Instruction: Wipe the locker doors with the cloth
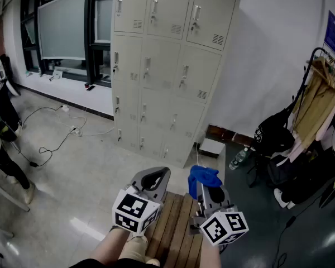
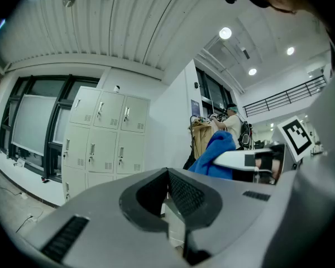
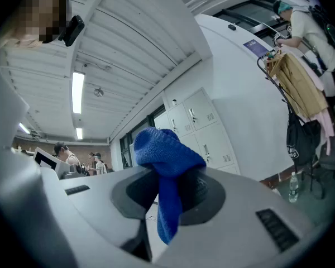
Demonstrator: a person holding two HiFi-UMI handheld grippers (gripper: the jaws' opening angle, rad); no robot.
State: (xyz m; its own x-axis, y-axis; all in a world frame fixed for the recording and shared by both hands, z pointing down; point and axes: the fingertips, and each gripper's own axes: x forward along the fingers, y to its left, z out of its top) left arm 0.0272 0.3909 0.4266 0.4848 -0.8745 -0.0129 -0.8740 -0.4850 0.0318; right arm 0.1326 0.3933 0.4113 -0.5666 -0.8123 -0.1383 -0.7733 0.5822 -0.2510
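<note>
A cream block of lockers (image 1: 166, 66) stands against the white wall, some way ahead of both grippers; it also shows far off as the lockers (image 2: 103, 141) and lockers (image 3: 198, 133). My right gripper (image 1: 204, 186) is shut on a blue cloth (image 1: 204, 177), which bunches above the jaws and hangs down between them as the cloth (image 3: 166, 172). My left gripper (image 1: 154, 178) is shut with nothing in it, its jaws meeting at the tip (image 2: 168, 197). From the left gripper view the blue cloth (image 2: 216, 152) shows to the right.
A wooden bench (image 1: 176, 233) lies under the grippers. Cables (image 1: 56, 133) trail over the floor at left, where a person (image 1: 1, 94) stands. A coat rack with clothes and bags (image 1: 310, 127) fills the right. A water bottle (image 1: 238, 158) and a white box (image 1: 212, 147) sit by the lockers' right foot.
</note>
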